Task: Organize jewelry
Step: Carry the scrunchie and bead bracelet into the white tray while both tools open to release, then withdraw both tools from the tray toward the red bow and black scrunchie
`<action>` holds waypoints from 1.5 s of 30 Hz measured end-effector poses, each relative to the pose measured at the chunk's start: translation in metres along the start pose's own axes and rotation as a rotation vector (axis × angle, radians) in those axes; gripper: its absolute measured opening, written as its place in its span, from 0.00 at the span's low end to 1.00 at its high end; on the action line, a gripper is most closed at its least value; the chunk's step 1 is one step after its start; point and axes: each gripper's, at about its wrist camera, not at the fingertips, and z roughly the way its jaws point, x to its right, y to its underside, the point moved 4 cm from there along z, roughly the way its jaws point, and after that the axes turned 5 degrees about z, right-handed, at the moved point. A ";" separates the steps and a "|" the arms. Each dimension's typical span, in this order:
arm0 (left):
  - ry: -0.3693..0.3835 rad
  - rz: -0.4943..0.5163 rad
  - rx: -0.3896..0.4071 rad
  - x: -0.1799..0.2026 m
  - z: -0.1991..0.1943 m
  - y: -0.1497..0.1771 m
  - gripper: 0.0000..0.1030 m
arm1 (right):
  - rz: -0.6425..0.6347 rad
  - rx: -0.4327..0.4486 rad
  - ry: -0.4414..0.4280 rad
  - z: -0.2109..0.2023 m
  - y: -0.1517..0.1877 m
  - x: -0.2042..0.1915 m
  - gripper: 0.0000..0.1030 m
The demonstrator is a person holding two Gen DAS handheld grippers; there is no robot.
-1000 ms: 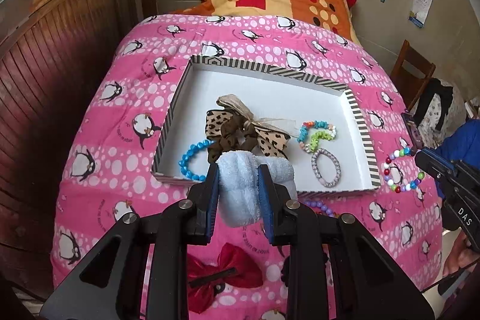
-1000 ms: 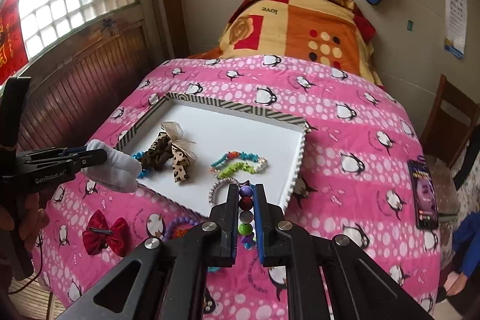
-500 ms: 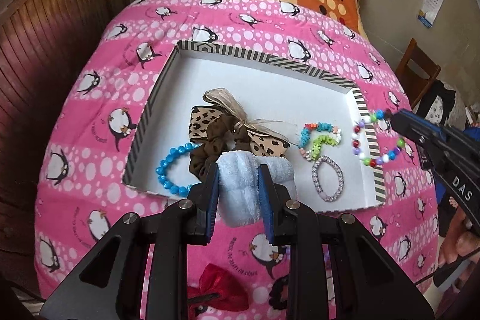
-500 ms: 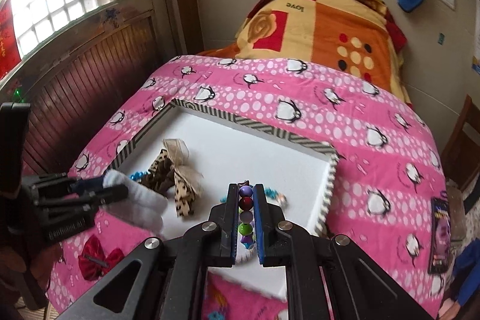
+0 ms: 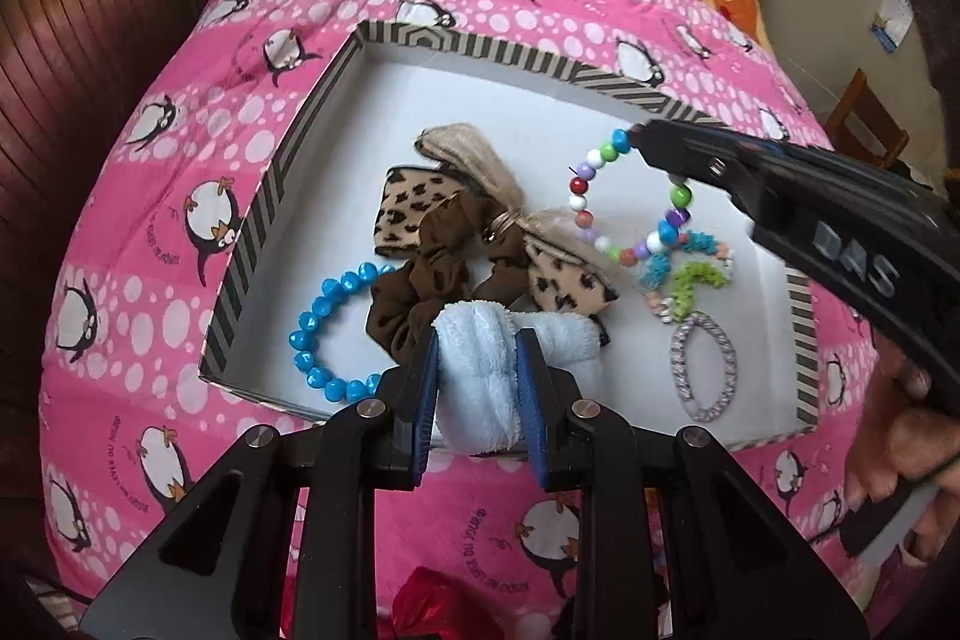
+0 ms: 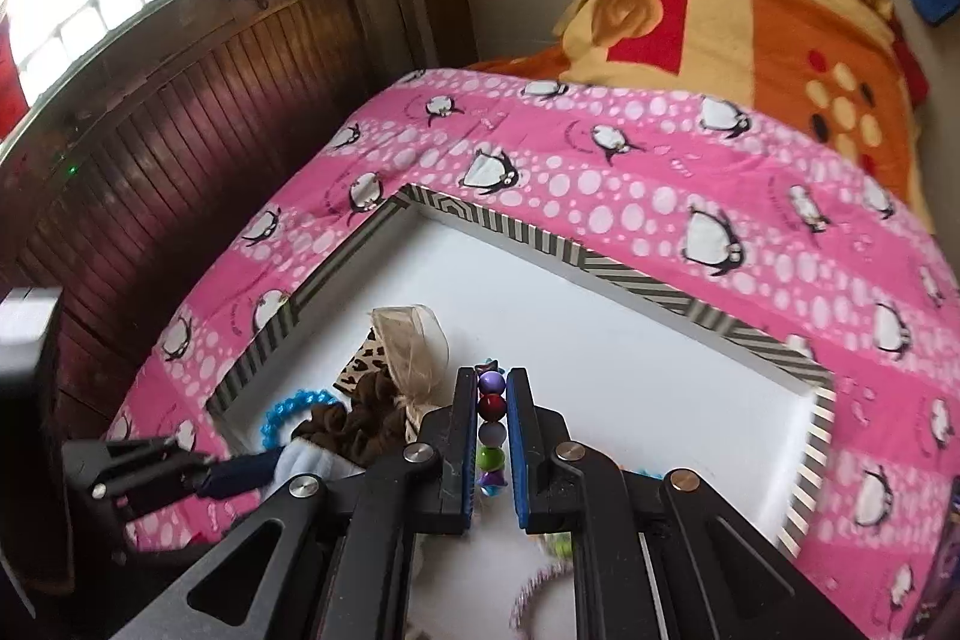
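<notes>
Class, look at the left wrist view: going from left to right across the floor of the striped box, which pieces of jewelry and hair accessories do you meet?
blue bead bracelet → brown scrunchie → leopard-print bow → green and teal bracelets → silver hair tie

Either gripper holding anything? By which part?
Left gripper: fluffy light-blue scrunchie, pinched across its band. Right gripper: multicoloured bead bracelet, clamped on a run of beads.
</notes>
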 end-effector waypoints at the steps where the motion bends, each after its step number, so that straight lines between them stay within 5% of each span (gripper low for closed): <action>1: -0.002 -0.001 -0.003 -0.001 0.002 0.000 0.23 | 0.007 -0.007 0.003 0.006 -0.001 0.003 0.08; 12: -0.029 0.008 0.003 -0.001 0.009 -0.001 0.24 | 0.118 -0.103 0.097 0.064 0.004 0.060 0.09; 16: -0.046 0.030 0.018 0.002 0.007 0.000 0.30 | 0.136 -0.084 0.097 0.053 0.008 0.061 0.39; 26: -0.072 0.075 0.067 0.008 -0.013 0.005 0.49 | 0.166 0.002 0.121 -0.016 0.038 0.055 0.40; 45: -0.123 0.086 0.159 0.010 -0.062 0.020 0.50 | 0.241 0.037 0.133 -0.064 0.075 0.041 0.42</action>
